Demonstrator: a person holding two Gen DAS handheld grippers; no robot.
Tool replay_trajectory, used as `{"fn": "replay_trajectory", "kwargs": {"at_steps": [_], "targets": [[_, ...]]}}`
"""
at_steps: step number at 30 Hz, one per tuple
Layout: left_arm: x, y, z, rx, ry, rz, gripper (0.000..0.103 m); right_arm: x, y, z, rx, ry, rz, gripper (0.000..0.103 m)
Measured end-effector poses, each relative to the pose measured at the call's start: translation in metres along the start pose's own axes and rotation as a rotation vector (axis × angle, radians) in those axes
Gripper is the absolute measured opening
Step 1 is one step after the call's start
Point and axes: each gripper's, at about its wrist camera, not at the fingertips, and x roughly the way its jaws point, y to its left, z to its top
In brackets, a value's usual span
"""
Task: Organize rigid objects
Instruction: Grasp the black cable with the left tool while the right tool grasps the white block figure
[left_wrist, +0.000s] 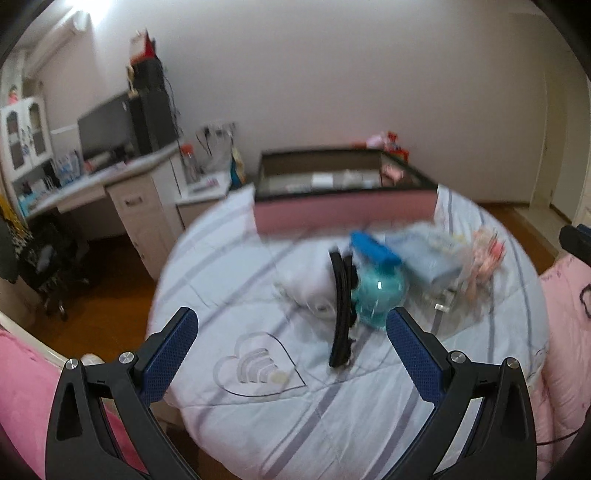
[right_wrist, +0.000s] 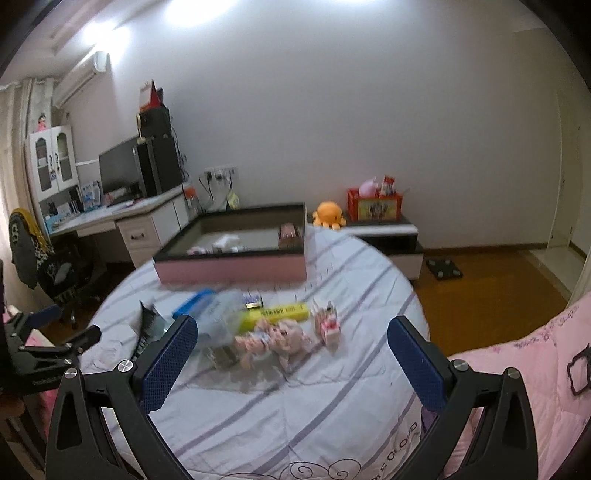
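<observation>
Several loose objects lie on a striped bedspread. In the left wrist view I see a black curved comb, a teal bottle with a blue cap, a light blue box and pink toy figures. My left gripper is open and empty, just short of the comb. In the right wrist view I see pink figures, a yellow box, a small pink-white block and a blue box. My right gripper is open and empty above them.
A pink storage box with a dark rim stands at the bed's far end, also shown in the right wrist view, with items inside. A desk with a monitor is on the left. A low cabinet holds an orange plush and a red box. Pink blanket lies at right.
</observation>
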Motion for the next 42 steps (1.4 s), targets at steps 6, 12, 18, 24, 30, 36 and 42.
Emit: {"fn": "replay_trajectory", "kwargs": {"at_steps": [6,12,18,24,30,36,42], "targets": [[0.036,-0.006,-0.005,0.012,0.074,-0.031,0.098,0.027,-0.008,-0.006,0.007,0.067,-0.011,0.103],[0.065,-0.010,-0.007,0.002,0.160,-0.111,0.051,0.046,-0.015,-0.011,0.014,0.113,-0.017,0.103],[0.060,-0.019,-0.006,0.028,0.134,-0.197,0.016,0.055,-0.019,-0.014,0.018,0.136,-0.026,0.103],[0.046,-0.020,-0.008,0.038,0.115,-0.248,0.016,0.067,-0.029,-0.016,0.029,0.156,-0.050,0.103],[0.038,-0.014,-0.016,0.038,0.132,-0.252,0.016,0.095,-0.048,-0.005,0.066,0.166,-0.053,0.103],[0.031,-0.001,-0.025,0.021,0.150,-0.241,0.016,0.126,-0.051,0.003,0.063,0.190,0.008,0.100],[0.034,0.015,-0.032,-0.020,0.168,-0.207,0.016,0.149,-0.055,0.000,0.058,0.262,0.070,0.052]]}}
